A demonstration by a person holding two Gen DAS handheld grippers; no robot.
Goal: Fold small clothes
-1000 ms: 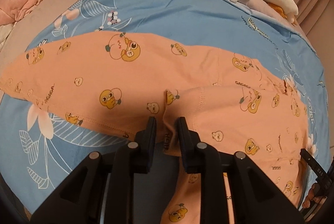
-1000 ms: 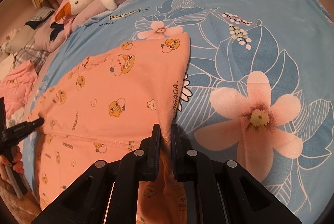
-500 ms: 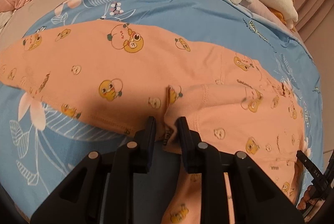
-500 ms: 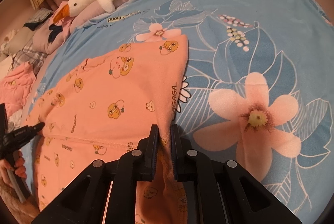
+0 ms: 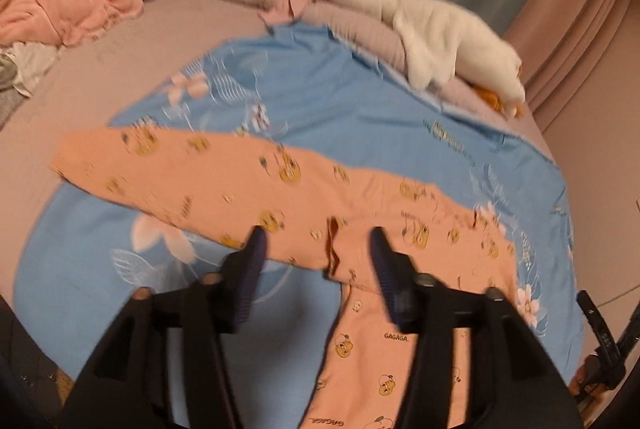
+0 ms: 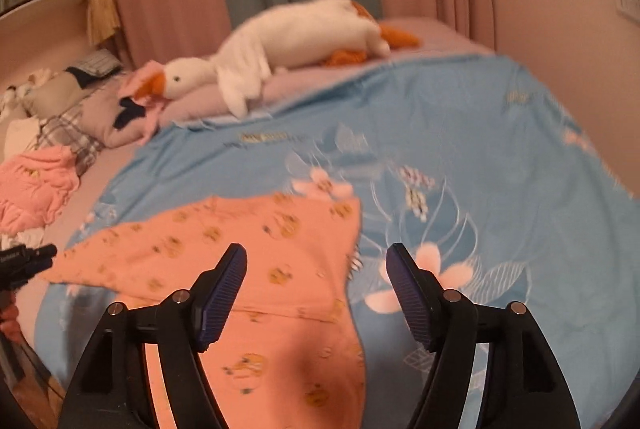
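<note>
**On the bed: a fold just laid, both tools released**

On the blue floral sheet point(image 5: 360, 117) spread over the bed, the orange printed garment point(image 5: 248, 181) lies partly folded: one long section runs flat across the sheet to the left, and a second section hangs down toward the near edge, as seen from the left wrist. A folded-over edge stands slightly raised between the fingers of the left tool point(image 5: 316, 257), whose fingers are spread wide and hold nothing. The right tool point(image 6: 316, 277) is likewise spread wide and empty, poised above the garment's other end point(image 6: 240, 253), with its right finger over bare sheet. Both views are blurred, so fine creases cannot be judged.

The step in hand is judged to be the release after a fold and the setting-up of the next grasp. It would be done well if the tools were lifted straight clear, so that the laid layer is not dragged. The raised edge should be pressed flat before anything else is taken. For the next fold, both layers should be pinched together at matching points near the two corners, and the cloth carried low and evenly so that the edges meet squarely. The plush goose point(image 6: 280, 45) and the pink clothes pile point(image 5: 68, 1) lie well apart and need not be disturbed.
</note>
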